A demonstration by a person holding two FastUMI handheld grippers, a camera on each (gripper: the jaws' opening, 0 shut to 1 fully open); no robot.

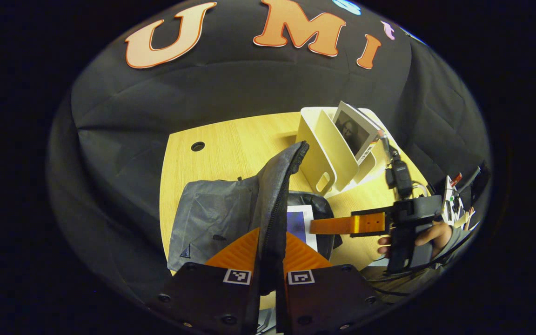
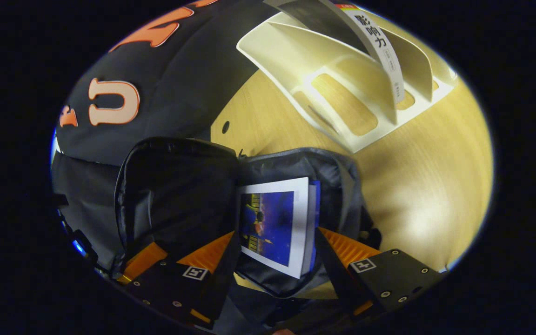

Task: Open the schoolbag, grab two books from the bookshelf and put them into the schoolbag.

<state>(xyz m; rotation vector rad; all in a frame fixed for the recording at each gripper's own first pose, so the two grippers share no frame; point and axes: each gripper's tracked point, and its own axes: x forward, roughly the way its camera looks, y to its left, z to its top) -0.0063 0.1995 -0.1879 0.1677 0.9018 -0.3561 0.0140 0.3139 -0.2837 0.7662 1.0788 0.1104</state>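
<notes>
Wooden bench (image 1: pixel 231 139) before black cloth wall: grey schoolbag (image 1: pixel 212 214) lying open, flap edge pinched upright by left tool (image 1: pixel 268 260), one blue-covered book (image 2: pixel 277 223) inside between the wide-spread fingers of right tool (image 2: pixel 272 251), white bookshelf (image 2: pixel 342 93) behind holding a second leaning book (image 2: pixel 379 46)

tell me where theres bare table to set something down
Free: the wood strip between the schoolbag and the booth wall, around the table hole, and the patch right of the bag below the bookshelf. Crowded: the bag mouth, with a book and both grippers.
</notes>
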